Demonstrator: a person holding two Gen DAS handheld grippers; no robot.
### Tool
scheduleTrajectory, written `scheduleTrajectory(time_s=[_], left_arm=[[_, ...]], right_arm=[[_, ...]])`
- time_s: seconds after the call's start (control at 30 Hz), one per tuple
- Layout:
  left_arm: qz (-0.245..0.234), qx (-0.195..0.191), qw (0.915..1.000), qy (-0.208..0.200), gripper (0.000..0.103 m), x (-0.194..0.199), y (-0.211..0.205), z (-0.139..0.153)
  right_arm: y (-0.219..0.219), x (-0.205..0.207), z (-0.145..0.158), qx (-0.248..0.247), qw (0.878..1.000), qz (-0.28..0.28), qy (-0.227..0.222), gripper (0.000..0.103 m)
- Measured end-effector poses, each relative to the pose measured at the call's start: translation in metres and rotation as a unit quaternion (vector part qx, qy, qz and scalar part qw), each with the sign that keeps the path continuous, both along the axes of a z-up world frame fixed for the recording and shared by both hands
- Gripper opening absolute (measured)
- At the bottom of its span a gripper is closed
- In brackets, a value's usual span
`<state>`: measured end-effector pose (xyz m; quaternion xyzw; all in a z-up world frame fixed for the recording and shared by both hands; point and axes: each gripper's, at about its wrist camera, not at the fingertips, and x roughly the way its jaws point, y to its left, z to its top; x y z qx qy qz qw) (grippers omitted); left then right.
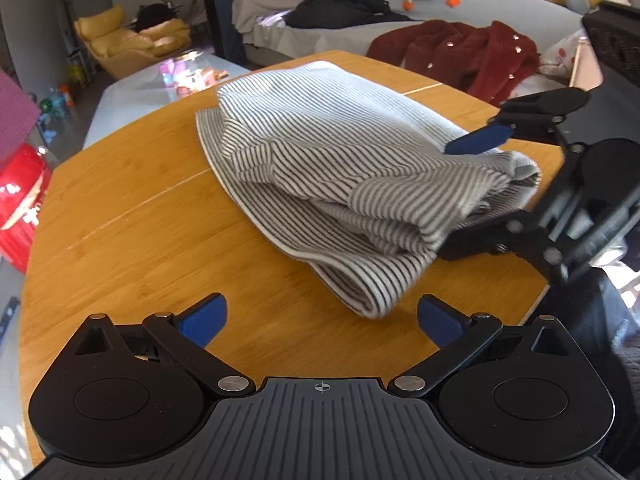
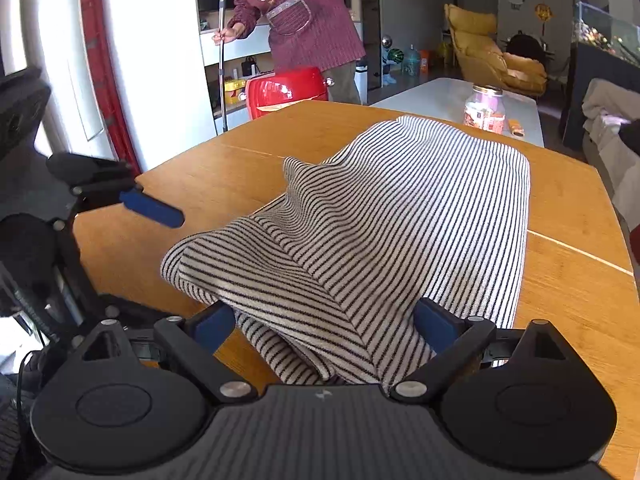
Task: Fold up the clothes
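Bamboo-coloured wood is filling both views: a wooden table (image 1: 120, 208) with a pale seam running across it. At the left, the left gripper (image 1: 322, 320) is hovering over bare tabletop, its blue-padded jaws standing wide apart with nothing between them; the near corner of the striped garment (image 1: 340, 152) is lying just ahead of its right finger. The garment, grey-and-white striped and partly folded into a thick bundle, is resting on the middle of the table. To its right, the right gripper (image 1: 452, 200) is reaching in from the side, jaws spread around the bundled end, one finger above the cloth and one below. In the right wrist view the cloth is bunching between those spread fingers, not pinched. Behind, a red fleece (image 1: 460, 56) is lying on a grey sofa (image 1: 500, 4).
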<state>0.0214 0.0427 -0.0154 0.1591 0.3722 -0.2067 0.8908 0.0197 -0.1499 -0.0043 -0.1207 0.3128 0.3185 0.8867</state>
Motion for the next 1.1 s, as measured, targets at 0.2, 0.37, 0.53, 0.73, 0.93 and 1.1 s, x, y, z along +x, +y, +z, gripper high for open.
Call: scheduleTrajectory(time_s=[0.2,0.37,0.53,0.73,0.93,1.1], left_arm=[[0.032,-0.051,0.9982,-0.001,0.103,0.019,0.007,0.013],[0.043,-0.074,0.9963,-0.001,0.103,0.028,0.007,0.021],[0.052,-0.105,0.9929,0.02,0.103,0.034,0.011,0.023],[0.04,-0.178,0.9831,0.005,0.103,0.032,0.044,0.053],[0.026,-0.102,0.9933,-0.048,0.103,0.079,0.027,0.061],[0.01,-0.039,0.999,-0.019,0.103,0.121,0.014,0.022]], right_arm=[[0.013,-0.033,-0.001,-0.081,0.992,0.039,-0.09,0.098],[0.024,-0.03,-0.013,-0.119,0.982,0.013,-0.148,0.098],[0.038,-0.007,-0.016,-0.144,0.975,0.006,-0.171,0.076],[0.046,0.001,-0.016,-0.204,0.963,0.045,-0.173,0.036],[0.044,-0.007,0.012,-0.184,0.976,0.088,-0.078,0.031],[0.033,-0.026,0.058,-0.167,0.977,0.129,-0.019,0.028]])
